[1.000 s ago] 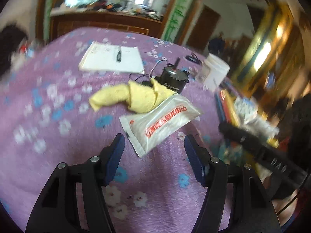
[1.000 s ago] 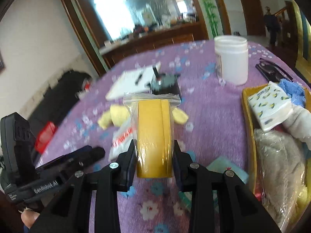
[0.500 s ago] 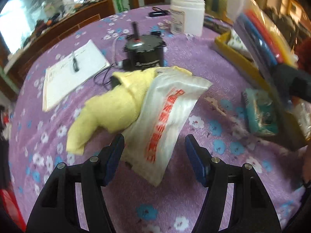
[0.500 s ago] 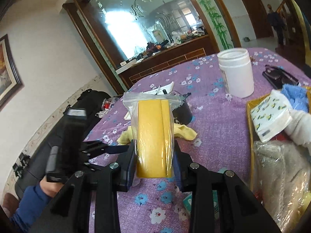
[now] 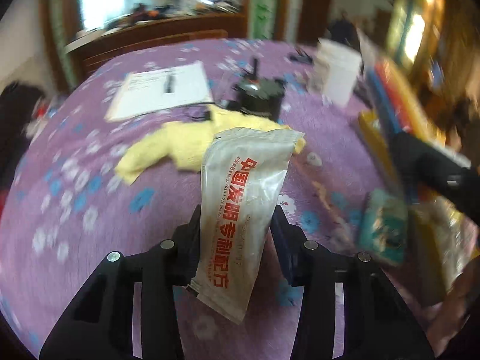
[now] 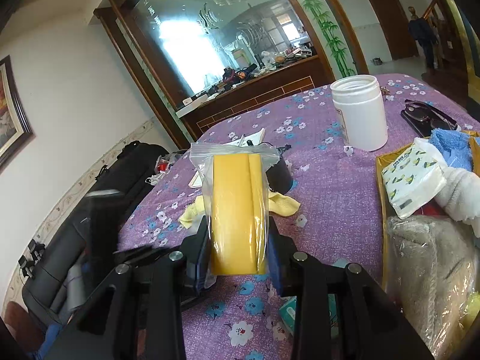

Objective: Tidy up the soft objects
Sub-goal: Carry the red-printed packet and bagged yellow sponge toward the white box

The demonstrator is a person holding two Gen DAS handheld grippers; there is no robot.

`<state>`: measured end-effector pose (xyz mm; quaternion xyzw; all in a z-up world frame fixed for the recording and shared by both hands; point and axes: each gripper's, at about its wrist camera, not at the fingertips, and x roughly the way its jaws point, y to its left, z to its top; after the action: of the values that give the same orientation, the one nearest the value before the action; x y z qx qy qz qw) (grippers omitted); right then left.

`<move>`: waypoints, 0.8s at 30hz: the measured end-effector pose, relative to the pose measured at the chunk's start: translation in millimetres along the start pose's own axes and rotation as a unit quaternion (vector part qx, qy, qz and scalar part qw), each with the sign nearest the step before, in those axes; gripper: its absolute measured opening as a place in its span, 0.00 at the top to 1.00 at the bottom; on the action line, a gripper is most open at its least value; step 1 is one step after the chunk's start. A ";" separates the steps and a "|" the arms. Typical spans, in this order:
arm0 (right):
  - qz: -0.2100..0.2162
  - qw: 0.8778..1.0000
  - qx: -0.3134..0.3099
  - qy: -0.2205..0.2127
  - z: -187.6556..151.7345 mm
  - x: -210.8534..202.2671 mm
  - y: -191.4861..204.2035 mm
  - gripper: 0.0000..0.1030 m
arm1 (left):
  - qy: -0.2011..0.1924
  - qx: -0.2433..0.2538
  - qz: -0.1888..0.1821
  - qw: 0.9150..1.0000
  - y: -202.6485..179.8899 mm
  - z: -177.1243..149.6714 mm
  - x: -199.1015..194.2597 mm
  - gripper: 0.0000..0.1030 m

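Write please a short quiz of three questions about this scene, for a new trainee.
1. True or false: the left gripper is shut on the white plastic packet with red print.
2. What does the right gripper hold? A) a blue towel B) the yellow sponge in a clear zip bag C) a pen
3. Fill in: the crumpled yellow cloth lies on the purple floral ____.

Key: 1 true. 2 B. 3 tablecloth.

A home dining room: floral purple tablecloth (image 6: 330, 180), etched mirror (image 6: 216, 36), wooden sideboard (image 6: 258, 90).
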<state>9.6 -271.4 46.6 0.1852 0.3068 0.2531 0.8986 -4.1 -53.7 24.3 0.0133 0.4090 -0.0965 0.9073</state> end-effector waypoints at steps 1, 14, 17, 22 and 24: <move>-0.001 1.000 -0.002 0.000 -0.2 0.4 0.5 0.68 | -0.014 -0.008 0.014 1.000 -1.0 -3.4 -5.4 0.59; -0.012 0.998 -0.055 -0.016 -2.9 1.4 15.1 0.68 | -0.111 -0.035 0.114 0.987 -0.4 -12.8 -42.9 0.58; -0.013 0.998 -0.062 -0.017 -4.1 1.9 17.9 0.68 | -0.118 -0.033 0.122 0.985 -0.5 -15.4 -47.6 0.58; -0.013 0.998 -0.066 -0.021 -3.9 1.4 17.9 0.68 | -0.121 -0.025 0.131 0.984 -4.3 -16.0 -49.0 0.58; -0.012 0.998 -0.064 -0.022 -3.7 1.0 17.3 0.68 | -0.123 -0.023 0.134 0.983 -4.9 -16.8 -50.5 0.58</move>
<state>2.1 -256.3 51.8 0.1288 0.2725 0.2574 0.9181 -50.1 -48.5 51.0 0.0348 0.2914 0.0347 0.9554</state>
